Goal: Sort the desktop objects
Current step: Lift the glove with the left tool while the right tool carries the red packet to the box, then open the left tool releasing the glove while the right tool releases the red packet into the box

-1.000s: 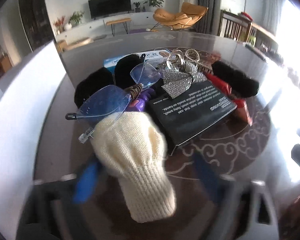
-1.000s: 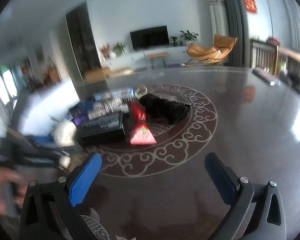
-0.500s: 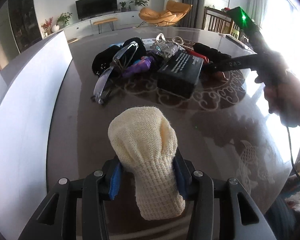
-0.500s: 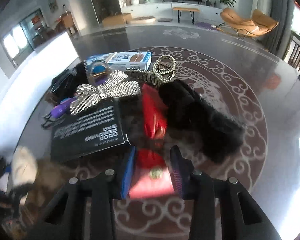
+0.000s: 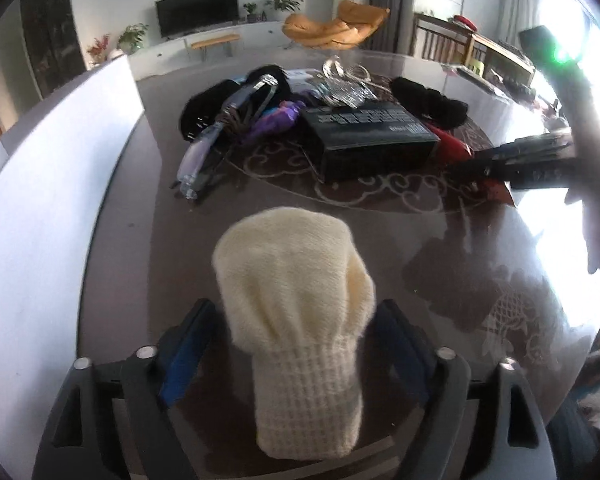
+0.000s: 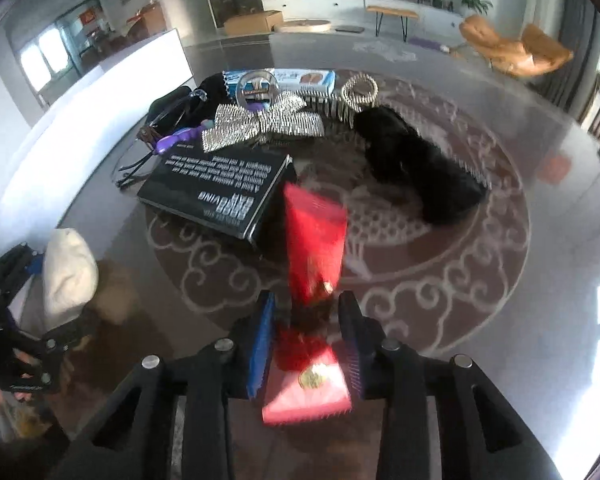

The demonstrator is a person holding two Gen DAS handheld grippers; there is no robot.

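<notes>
cream knit mitten (image 5: 296, 292) is left lying clear of the pile as the left gripper (image 5: 296, 344) jaws are being opened. red tasselled packet (image 6: 306, 388) is clamped in the right gripper (image 6: 306, 340), judged for removal from the clutter.

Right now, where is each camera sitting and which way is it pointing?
Left wrist: behind the left claw, facing the table pile; cream knit mitten between its opening jaws; a hand at right.
Right wrist: behind the right claw, angled down; red tassel pouch gripped.
Shared: black box, mitten, pouch.
</notes>
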